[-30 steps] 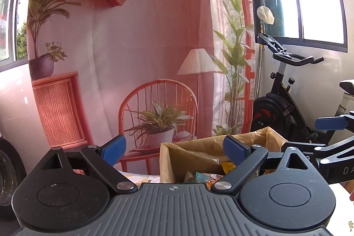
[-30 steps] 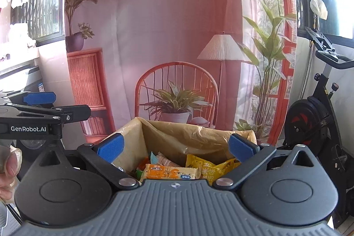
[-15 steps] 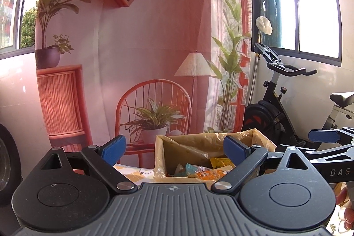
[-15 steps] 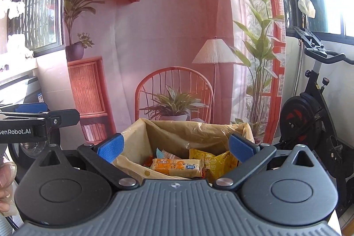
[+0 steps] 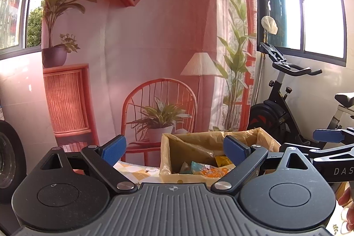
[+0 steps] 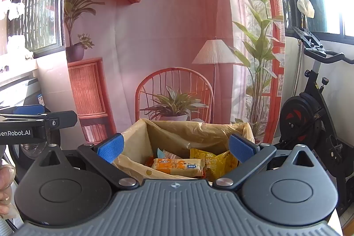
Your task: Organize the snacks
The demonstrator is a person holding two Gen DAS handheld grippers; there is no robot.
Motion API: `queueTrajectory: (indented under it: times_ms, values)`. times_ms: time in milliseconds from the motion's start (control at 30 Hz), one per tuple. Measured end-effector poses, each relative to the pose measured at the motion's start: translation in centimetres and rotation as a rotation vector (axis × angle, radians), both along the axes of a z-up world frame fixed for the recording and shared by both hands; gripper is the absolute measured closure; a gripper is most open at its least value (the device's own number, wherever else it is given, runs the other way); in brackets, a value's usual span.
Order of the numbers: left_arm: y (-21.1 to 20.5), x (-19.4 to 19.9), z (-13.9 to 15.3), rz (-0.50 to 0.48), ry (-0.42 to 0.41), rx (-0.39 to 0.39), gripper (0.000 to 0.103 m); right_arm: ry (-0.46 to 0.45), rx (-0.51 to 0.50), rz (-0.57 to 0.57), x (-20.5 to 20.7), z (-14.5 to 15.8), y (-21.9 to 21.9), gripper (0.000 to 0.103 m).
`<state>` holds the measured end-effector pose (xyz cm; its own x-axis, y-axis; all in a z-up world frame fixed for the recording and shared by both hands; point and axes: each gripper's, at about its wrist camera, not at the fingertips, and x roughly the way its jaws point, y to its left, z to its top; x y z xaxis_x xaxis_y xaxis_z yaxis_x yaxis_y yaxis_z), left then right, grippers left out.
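— What are your tongs doing?

— My left gripper is spread wide with nothing between its blue pads; my right gripper is equally released and empty.

— Where are the snacks?

— In a rectangular box lined with a yellowish plastic bag, just beyond both tongs. An orange wrapped biscuit pack lies on top, with a yellow crinkled snack bag to its right. The box stands on a cloth with a yellow check pattern.

— Behind it?

— A pink printed backdrop; far right, a black exercise bike.
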<state>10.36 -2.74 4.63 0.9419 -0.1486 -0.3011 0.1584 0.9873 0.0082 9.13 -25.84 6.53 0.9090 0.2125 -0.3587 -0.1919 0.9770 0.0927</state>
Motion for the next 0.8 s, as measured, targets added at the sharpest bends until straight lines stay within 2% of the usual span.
queueTrajectory:
  times_ms: [267, 800]
  values:
    - [0.4, -0.2, -0.11, 0.0, 0.001, -0.028, 0.007, -0.002, 0.0, -0.003, -0.19, 0.0, 0.02, 0.0]
    - [0.38, -0.7, 0.15, 0.007, -0.019, -0.012, 0.007, -0.008, 0.01, -0.004, -0.65, 0.16, 0.11, 0.0]
